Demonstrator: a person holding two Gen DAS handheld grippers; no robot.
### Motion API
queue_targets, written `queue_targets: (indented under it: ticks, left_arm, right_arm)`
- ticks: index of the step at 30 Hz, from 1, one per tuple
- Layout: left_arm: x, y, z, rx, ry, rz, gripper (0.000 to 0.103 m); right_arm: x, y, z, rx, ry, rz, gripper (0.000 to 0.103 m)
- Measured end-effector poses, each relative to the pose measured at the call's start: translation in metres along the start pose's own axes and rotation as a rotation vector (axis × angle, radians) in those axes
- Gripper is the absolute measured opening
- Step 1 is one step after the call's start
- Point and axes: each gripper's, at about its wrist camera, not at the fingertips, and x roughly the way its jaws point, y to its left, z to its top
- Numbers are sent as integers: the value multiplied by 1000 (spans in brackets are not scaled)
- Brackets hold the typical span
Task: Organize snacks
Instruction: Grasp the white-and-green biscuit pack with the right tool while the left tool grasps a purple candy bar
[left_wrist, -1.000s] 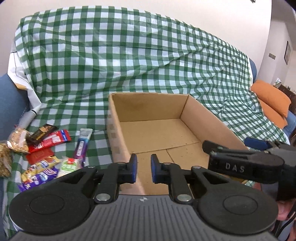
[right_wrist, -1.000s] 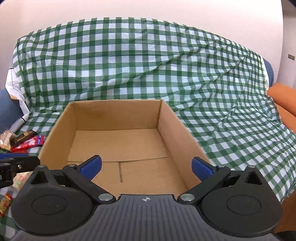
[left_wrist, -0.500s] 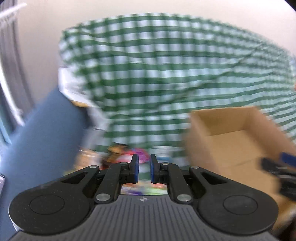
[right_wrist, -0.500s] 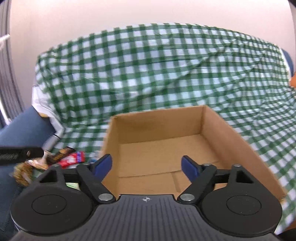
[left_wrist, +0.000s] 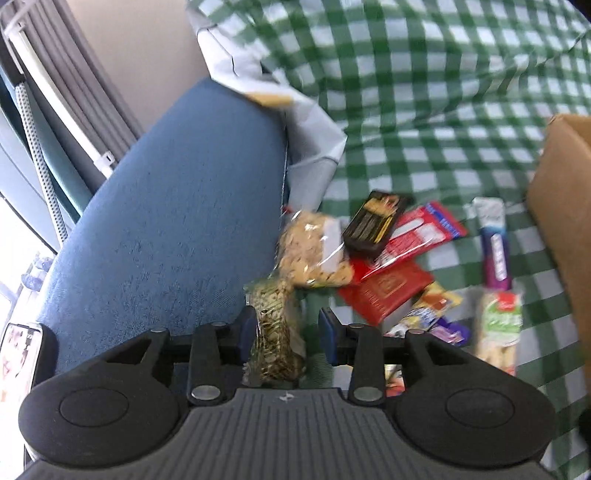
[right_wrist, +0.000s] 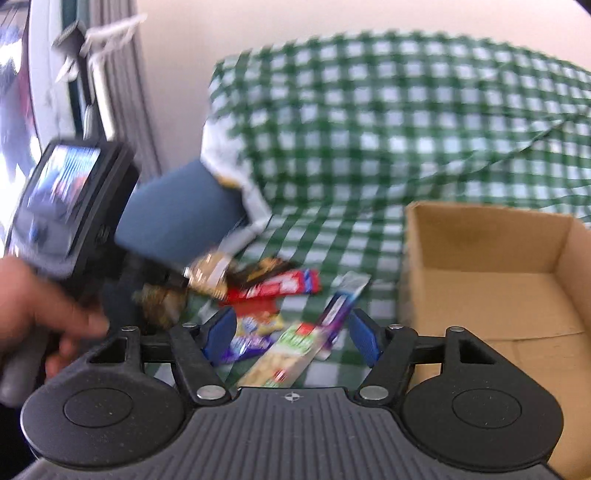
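The left gripper (left_wrist: 287, 334), jaws just opening, is straddling a seed bag (left_wrist: 275, 332) at the cloth's (left_wrist: 424, 92) left edge (pads not pressing). The right gripper (right_wrist: 291, 332), jaws narrowing but still apart, is hovering over a green packet (right_wrist: 284, 354) and a purple bar (right_wrist: 340, 306), gripping nothing. The box (right_wrist: 491, 254) is sitting right of the snacks (left_wrist: 388, 266).

I've swung both grippers off the cardboard box (right_wrist: 491, 280) toward the snack pile. My left gripper (left_wrist: 286, 338) has just been opening its jaws, and a clear bag of seeds (left_wrist: 275, 332) now sits between them. My right gripper (right_wrist: 291, 334) has just been narrowing, its jaws now framing the green-labelled cracker pack (right_wrist: 284, 356) and a purple stick pack (right_wrist: 340, 306).
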Motion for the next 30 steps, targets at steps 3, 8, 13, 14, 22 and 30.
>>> queue_targets:
  ticks: [3, 8, 13, 14, 22, 30]
  left_arm:
    - [8, -4, -1, 28, 7, 4, 42]
    - [10, -11, -2, 65, -4, 39, 28]
    - [8, 0, -2, 32, -19, 36, 14]
    - [7, 1, -2, 29, -22, 31, 13]
    - [-12, 3, -2, -17, -68, -40, 0]
    - [-30, 17, -6, -126, -127, -211, 0]
  right_arm:
    - [25, 7, -8, 16, 84, 3, 80]
    - [66, 15, -20, 40, 166, -22, 90]
    - [98, 14, -33, 73, 266, -15, 91]
    - [103, 15, -35, 69, 280, -17, 91]
    - [117, 13, -47, 34, 343, -33, 42]
    - [87, 9, -32, 29, 338, -29, 38]
